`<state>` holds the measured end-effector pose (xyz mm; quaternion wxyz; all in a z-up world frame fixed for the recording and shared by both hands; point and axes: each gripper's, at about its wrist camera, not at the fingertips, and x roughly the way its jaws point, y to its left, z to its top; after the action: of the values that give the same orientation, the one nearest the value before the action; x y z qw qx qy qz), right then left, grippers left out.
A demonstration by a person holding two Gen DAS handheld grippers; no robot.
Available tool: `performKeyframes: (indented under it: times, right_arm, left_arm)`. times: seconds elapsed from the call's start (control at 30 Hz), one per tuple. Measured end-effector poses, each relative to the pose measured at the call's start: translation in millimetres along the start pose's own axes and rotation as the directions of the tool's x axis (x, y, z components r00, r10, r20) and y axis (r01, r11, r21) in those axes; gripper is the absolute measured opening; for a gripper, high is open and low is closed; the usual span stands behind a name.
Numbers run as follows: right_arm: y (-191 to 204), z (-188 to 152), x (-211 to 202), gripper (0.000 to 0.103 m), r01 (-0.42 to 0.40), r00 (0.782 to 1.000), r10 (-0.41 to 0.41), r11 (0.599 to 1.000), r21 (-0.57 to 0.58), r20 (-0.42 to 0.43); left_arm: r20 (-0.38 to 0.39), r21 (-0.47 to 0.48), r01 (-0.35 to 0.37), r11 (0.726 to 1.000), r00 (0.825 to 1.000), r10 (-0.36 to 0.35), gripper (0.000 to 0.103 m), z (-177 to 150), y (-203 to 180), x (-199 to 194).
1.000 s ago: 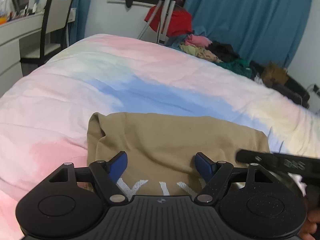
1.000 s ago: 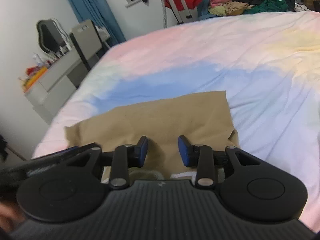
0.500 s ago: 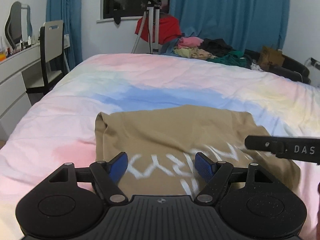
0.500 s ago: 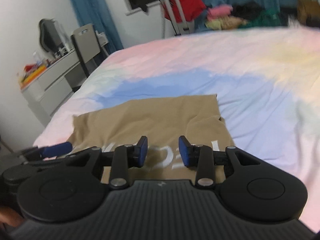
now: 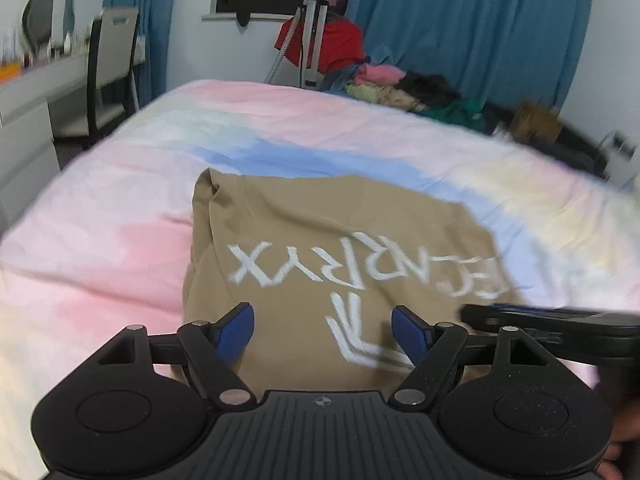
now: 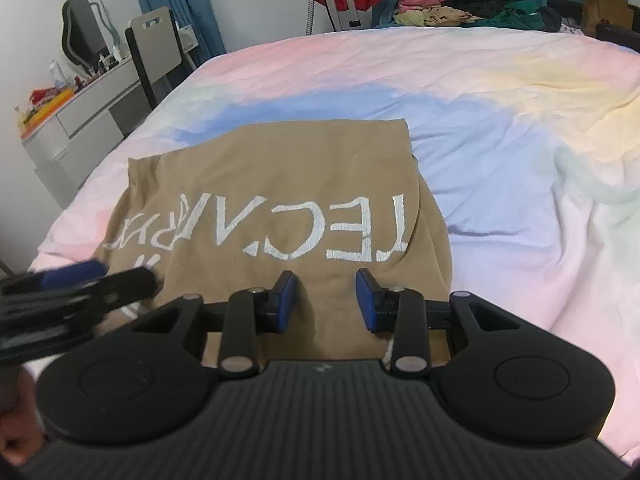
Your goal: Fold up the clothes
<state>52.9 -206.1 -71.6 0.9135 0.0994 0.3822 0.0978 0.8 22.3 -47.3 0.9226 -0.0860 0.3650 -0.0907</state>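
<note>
Hovering over the folded tan shirt (image 5: 340,248) on the bed (image 6: 520,152), both grippers (image 5: 323,330) (image 6: 325,300) spread, empty.

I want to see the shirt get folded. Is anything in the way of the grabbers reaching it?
Nothing visible is. The tan shirt lies alone on the bedspread, directly beneath the open left gripper and open right gripper. The clothes pile sits beyond the bed's far edge.

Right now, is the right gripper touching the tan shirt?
Cannot tell. In the right wrist view the right gripper is open over the tan shirt, holding no fabric, but neither view shows contact or gap.
</note>
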Motion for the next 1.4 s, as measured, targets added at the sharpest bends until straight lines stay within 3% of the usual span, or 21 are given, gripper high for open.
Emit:
performKeyframes:
  times: [0.07, 0.17, 0.27, 0.33, 0.4, 0.43, 0.67, 0.8, 0.87, 0.93, 1.0, 1.03, 1.07, 1.1, 1.17, 1.27, 1.33, 1.4]
  right_arm:
    - [-1.2, -0.1, 0.4, 0.036, -0.005, 1.000, 0.005, 1.000, 0.013, 0.000]
    - [-3.0, -0.4, 3.7, 0.036, -0.009, 1.000, 0.009, 0.999, 0.039, -0.001]
    - [-5.9, -0.2, 5.4, 0.037, -0.017, 1.000, 0.017, 0.997, 0.076, -0.005]
    - [-7.9, 0.1, 5.1, 0.037, -0.023, 1.000, 0.023, 0.995, 0.093, -0.005]
    - [-9.4, 0.5, 4.2, 0.037, -0.028, 1.000, 0.029, 0.994, 0.103, -0.005]
    - [-10.2, 0.7, 4.2, 0.037, -0.031, 0.999, 0.032, 0.994, 0.109, -0.005]
    - [-16.3, 1.6, 4.1, 0.037, -0.048, 0.999, 0.049, 0.986, 0.163, -0.001]
    - [-28.7, 3.3, -1.6, 0.039, -0.089, 0.996, 0.085, 0.958, 0.271, 0.025]
    - [-39.9, 4.9, -9.1, 0.039, -0.148, 0.989, 0.137, 0.920, 0.362, 0.056]
    - [-50.9, 4.8, -17.5, 0.042, -0.234, 0.972, 0.213, 0.861, 0.452, 0.098]
    - [-56.6, 0.7, -20.6, 0.060, -0.321, 0.945, 0.304, 0.781, 0.536, 0.123]
    - [-59.1, -1.5, -21.8, 0.078, -0.360, 0.928, 0.347, 0.734, 0.575, 0.137]
    - [-58.9, -5.0, -21.4, 0.087, -0.396, 0.907, 0.396, 0.685, 0.611, 0.144]
    - [-56.3, -8.2, -19.8, 0.087, -0.423, 0.887, 0.439, 0.647, 0.634, 0.143]
    - [-48.3, -14.4, -15.3, 0.087, -0.464, 0.844, 0.520, 0.583, 0.667, 0.133]
    - [-36.6, -24.6, -1.9, 0.087, -0.476, 0.791, 0.603, 0.509, 0.717, 0.097]
    - [-33.4, -33.0, 7.9, 0.087, -0.463, 0.771, 0.631, 0.457, 0.760, 0.091]
    - [-35.5, -42.2, 18.0, 0.087, -0.434, 0.766, 0.635, 0.400, 0.807, 0.097]
  left_arm:
    - [-0.024, -0.104, 0.089, 0.991, 0.995, -0.092, 0.081, -3.5, 10.4, -11.4]
    - [-0.071, -0.293, 0.210, 0.933, 0.968, -0.240, 0.081, -11.6, 28.9, -14.9]
    - [-0.118, -0.432, 0.226, 0.873, 0.946, -0.304, 0.081, -18.1, 44.8, 7.7]
    - [-0.138, -0.523, 0.194, 0.830, 0.941, -0.307, 0.081, -22.9, 57.4, 27.2]
    - [-0.119, -0.630, 0.184, 0.754, 0.937, -0.328, 0.080, -27.9, 72.1, 43.4]
    - [-0.104, -0.649, 0.187, 0.737, 0.938, -0.330, 0.080, -28.9, 74.9, 45.6]
    - [0.003, -0.635, 0.233, 0.736, 0.954, -0.299, 0.076, -29.2, 74.5, 36.1]
    - [0.065, -0.625, 0.259, 0.736, 0.957, -0.281, 0.075, -29.3, 74.2, 30.8]
    - [0.068, -0.636, 0.254, 0.728, 0.959, -0.275, 0.075, -31.4, 75.7, 32.3]
    - [0.049, -0.681, 0.235, 0.693, 0.960, -0.277, 0.069, -36.1, 82.2, 38.4]
    - [0.039, -0.723, 0.221, 0.654, 0.959, -0.280, 0.065, -40.4, 88.9, 43.3]
    - [0.042, -0.727, 0.224, 0.649, 0.958, -0.283, 0.065, -40.3, 89.8, 43.7]
    - [0.050, -0.721, 0.233, 0.652, 0.957, -0.286, 0.064, -38.8, 89.3, 43.0]
    - [0.058, -0.715, 0.243, 0.656, 0.955, -0.290, 0.057, -37.4, 88.7, 42.2]
    - [0.079, -0.702, 0.263, 0.662, 0.952, -0.295, 0.053, -35.1, 87.6, 39.7]
    - [0.127, -0.682, 0.298, 0.668, 0.948, -0.293, 0.040, -33.8, 85.8, 33.1]
    - [0.153, -0.675, 0.317, 0.666, 0.943, -0.294, 0.033, -33.0, 84.9, 31.2]
    - [0.178, -0.669, 0.336, 0.663, 0.939, -0.296, 0.030, -32.1, 83.9, 29.9]
